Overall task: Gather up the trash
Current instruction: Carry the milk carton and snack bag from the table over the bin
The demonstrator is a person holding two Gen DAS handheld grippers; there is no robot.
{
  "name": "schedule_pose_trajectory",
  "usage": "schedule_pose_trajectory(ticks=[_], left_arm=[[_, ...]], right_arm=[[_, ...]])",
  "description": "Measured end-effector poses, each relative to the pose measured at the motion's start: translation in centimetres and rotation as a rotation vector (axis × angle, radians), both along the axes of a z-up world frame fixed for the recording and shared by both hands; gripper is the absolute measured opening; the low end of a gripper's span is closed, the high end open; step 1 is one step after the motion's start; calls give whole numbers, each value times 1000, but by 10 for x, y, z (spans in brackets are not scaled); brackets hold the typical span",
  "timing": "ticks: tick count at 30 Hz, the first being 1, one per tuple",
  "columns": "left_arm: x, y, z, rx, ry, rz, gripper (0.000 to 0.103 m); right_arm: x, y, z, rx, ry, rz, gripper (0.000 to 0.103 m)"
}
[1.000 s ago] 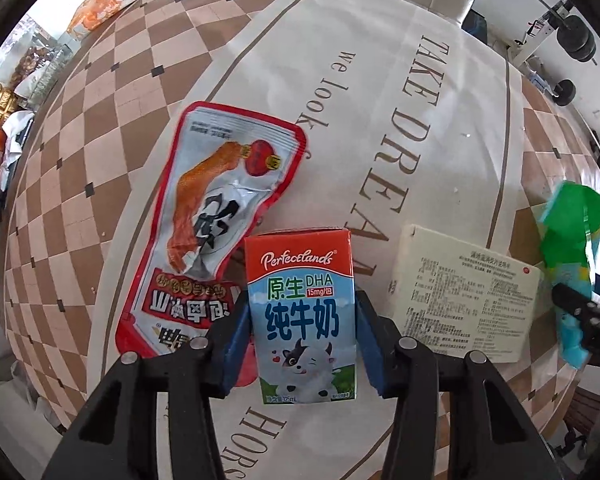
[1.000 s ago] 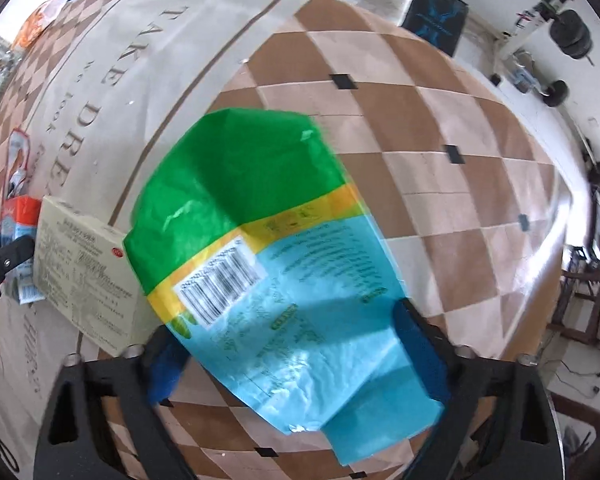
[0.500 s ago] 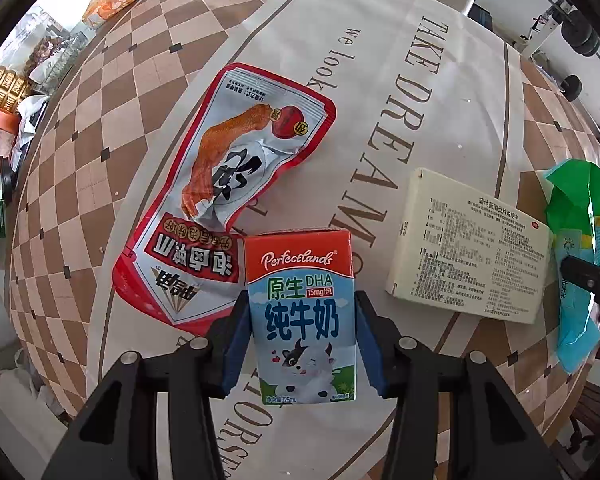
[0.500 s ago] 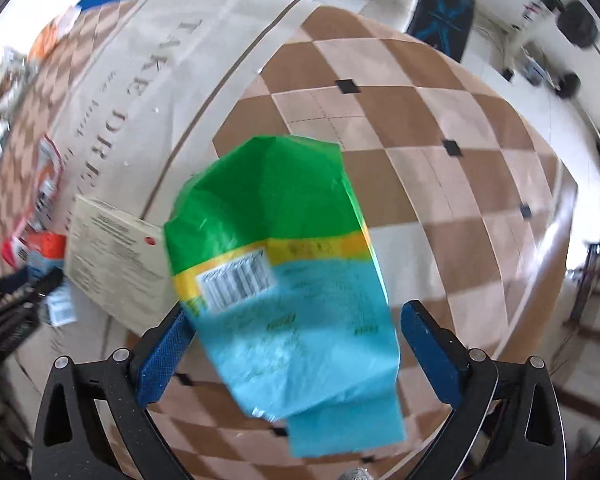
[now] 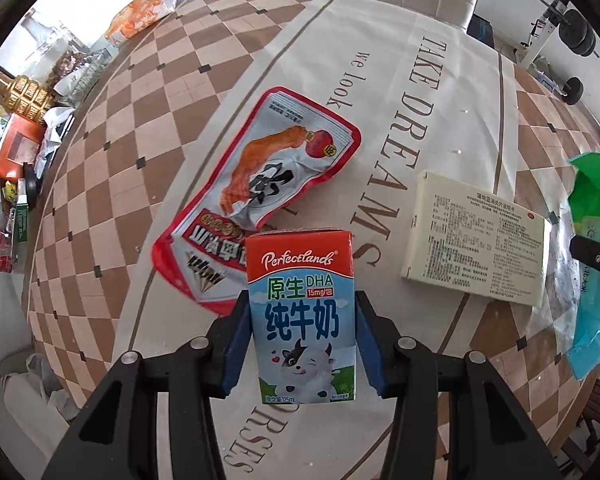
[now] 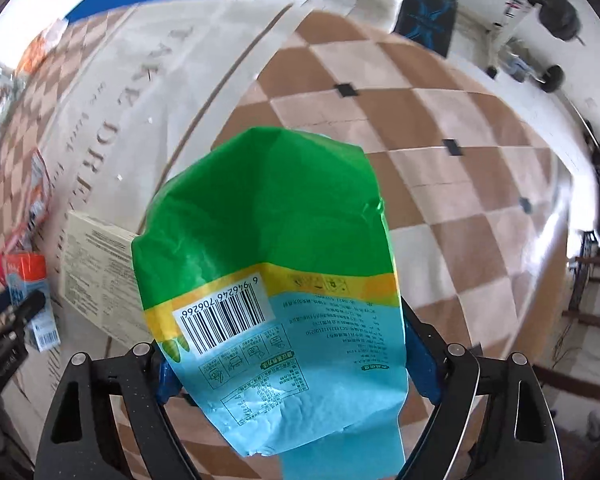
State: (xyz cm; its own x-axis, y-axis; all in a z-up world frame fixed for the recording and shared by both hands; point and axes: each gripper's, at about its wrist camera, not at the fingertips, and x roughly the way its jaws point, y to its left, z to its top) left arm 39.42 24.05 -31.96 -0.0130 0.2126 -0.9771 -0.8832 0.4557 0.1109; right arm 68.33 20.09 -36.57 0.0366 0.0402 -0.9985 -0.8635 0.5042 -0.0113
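The table (image 5: 204, 128) is spreading across both views, covered by a cloth of brown-and-tan checks with a cream band that is carrying the printed words "TAKE DREAMS". Along its far left edge, clutter (image 5: 24, 120) of jars, packets and boxes is sitting in a loose row.

You are holding the bag (image 6: 276, 292) in your right gripper (image 6: 286, 364). The bag is green at the far end, yellow across the middle where the barcode sits, and light blue toward you. Its blue end is lying between the two blue pads, and both pads are appearing to press its edges, so the gripper is closing on the bag. The bag is hanging above the checked cloth, not lying on it. In the left view the same bag (image 5: 594, 248) is showing at the right edge.

The pouch (image 5: 256, 196), red-bordered and silver with a chicken-foot picture, is lying flat on the cream band, crumpled at its middle. Its near end is passing behind the top of the carton.

The box (image 5: 476, 240), pale yellow with fine print on top, is lying flat on the cloth, near the pouch and well to the right of the carton. In the right view it (image 6: 96, 276) is partly hiding behind the bag.

You are clamping the carton (image 5: 302, 316) in your left gripper (image 5: 302, 340). It is standing upright between the pads, both of which are touching its sides, its red top is reading "Perfectlands", and a cartoon cow is showing near its base.
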Motion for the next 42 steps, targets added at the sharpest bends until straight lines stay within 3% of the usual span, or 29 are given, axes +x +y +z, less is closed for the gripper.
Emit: schedule_pose_trajectory(ticks=[5, 13, 20, 25, 29, 33, 37, 42], left_arm=[[-13, -19, 17, 37, -22, -9, 45], [-57, -76, 55, 85, -102, -35, 45], [-143, -148, 81, 111, -162, -49, 45], [-230, -209, 86, 93, -175, -13, 45], [-297, -250, 70, 41, -154, 36, 45], [-355, -275, 24, -59, -88, 122, 45], [-383, -281, -37, -167, -43, 201, 45], [-383, -271, -133, -273, -41, 239, 45]], right_arm=[[-21, -22, 30, 72, -12, -73, 89], [-109, -85, 87, 168, 29, -92, 88], [-230, -178, 127, 231, 78, -80, 88], [-326, -246, 133, 230, 130, -62, 88], [-413, -298, 117, 184, 201, -9, 88], [-486, -335, 78, 95, 276, 61, 88], [-538, -360, 14, -31, 336, 132, 88], [-567, -380, -88, -127, 364, 128, 88]])
